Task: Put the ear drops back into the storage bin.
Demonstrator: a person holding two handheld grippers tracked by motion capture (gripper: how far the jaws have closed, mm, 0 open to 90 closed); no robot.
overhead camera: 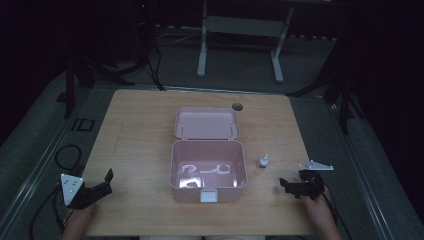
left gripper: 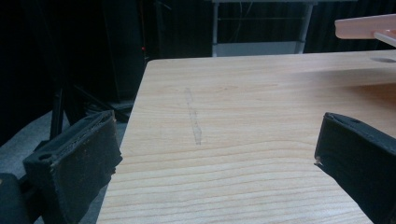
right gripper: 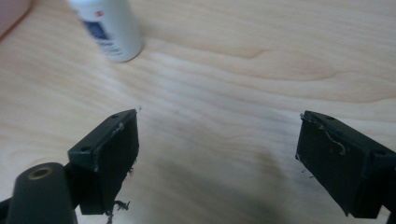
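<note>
Wooden table (overhead camera: 140, 130) w/ a pink box (overhead camera: 208, 170) at centre, lid (overhead camera: 206, 123) swung open and lying back on the far side, white latch (overhead camera: 208, 195) on the near wall; inside the box are pale glossy shapes, too dim to ID. Small white bottle (overhead camera: 263, 161) stands upright just right of the box, apart from it, long axis vertical, cap up. In the right gripper view it sits top left, beyond the jaws, blue label (right gripper: 100, 32) showing, top cut off by the frame. Left gripper (overhead camera: 102, 184) at the near-left table corner, jaws wide apart, nothing between them, pointing fwd along the table edge. Right gripper (overhead camera: 290, 186) at near right, near the bottle but not touching, jaws spread, empty, aimed left toward the box. Round hole (overhead camera: 237, 106) in the tabletop behind the lid.
</note>
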